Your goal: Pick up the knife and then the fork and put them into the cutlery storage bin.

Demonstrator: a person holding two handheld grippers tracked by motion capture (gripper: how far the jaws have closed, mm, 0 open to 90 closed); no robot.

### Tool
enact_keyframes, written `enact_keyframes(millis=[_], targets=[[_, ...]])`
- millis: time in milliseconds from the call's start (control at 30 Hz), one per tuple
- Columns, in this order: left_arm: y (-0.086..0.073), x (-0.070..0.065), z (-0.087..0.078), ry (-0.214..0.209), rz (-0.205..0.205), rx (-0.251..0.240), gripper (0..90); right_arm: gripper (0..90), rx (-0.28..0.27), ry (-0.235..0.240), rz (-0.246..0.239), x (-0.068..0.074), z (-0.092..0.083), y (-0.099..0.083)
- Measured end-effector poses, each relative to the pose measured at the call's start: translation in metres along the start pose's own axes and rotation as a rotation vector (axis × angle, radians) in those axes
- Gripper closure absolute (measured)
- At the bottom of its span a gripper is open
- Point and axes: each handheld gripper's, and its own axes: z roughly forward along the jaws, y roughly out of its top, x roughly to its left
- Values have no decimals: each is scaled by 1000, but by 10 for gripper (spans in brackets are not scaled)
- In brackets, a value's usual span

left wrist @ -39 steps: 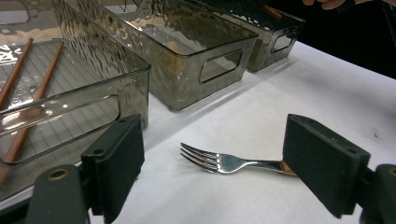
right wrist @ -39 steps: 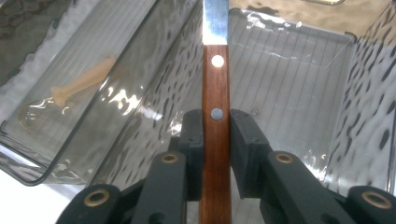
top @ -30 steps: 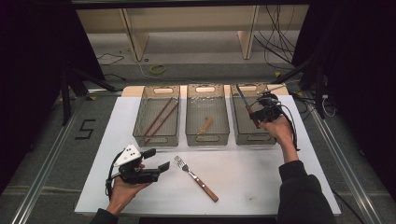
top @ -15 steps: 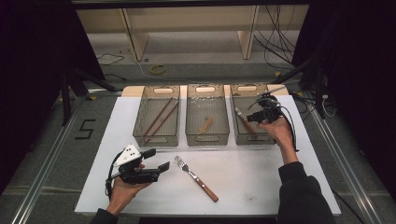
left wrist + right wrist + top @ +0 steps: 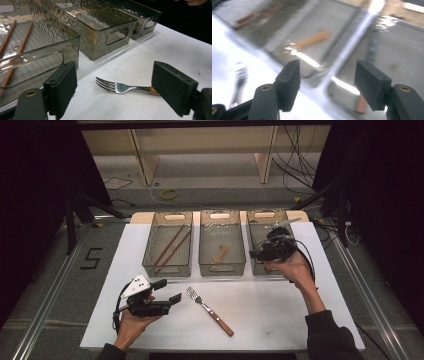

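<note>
Fork (image 5: 209, 311) lies loose on the white counter (image 5: 280, 320), at 6 o'clock of the middle bin (image 5: 222, 242), tines toward 10 o'clock, wooden handle toward 4. The left gripper (image 5: 113, 93) waits just at its 9 o'clock, fingers (image 5: 63, 86) wide and empty, framing the tines as if lined up for a pick. Sorting seems the reason for the layout: chopsticks (image 5: 170, 245) fill the left bin (image 5: 167, 243), a wooden-handled piece (image 5: 220, 254) the middle one. The right gripper (image 5: 270, 249) hovers over the right bin (image 5: 272, 240); its fingers have just been opening and hold nothing, with a brown handle in the bin below. A "5" (image 5: 91, 258) is marked on the floor at 9 o'clock.
</note>
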Motion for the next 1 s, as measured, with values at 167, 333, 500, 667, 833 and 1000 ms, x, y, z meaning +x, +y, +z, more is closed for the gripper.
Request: enact_keyframes(millis=[167, 333, 500, 667, 833, 1000], targets=[[0, 0, 0, -2, -4, 2, 199, 368, -20, 39, -61, 28, 0, -15], [0, 0, 0, -4, -3, -2, 199, 368, 2, 101, -104, 51, 7, -25], [0, 1, 1, -5, -3, 2, 199, 367, 37, 142, -144, 71, 16, -31], [0, 1, -1, -3, -2, -5, 199, 368, 83, 170, -183, 88, 25, -38], [0, 0, 0, -6, -1, -3, 199, 371, 112, 179, -219, 101, 32, -46], [0, 0, 0, -6, -1, -3, 198, 371, 133, 191, -238, 111, 38, -51]])
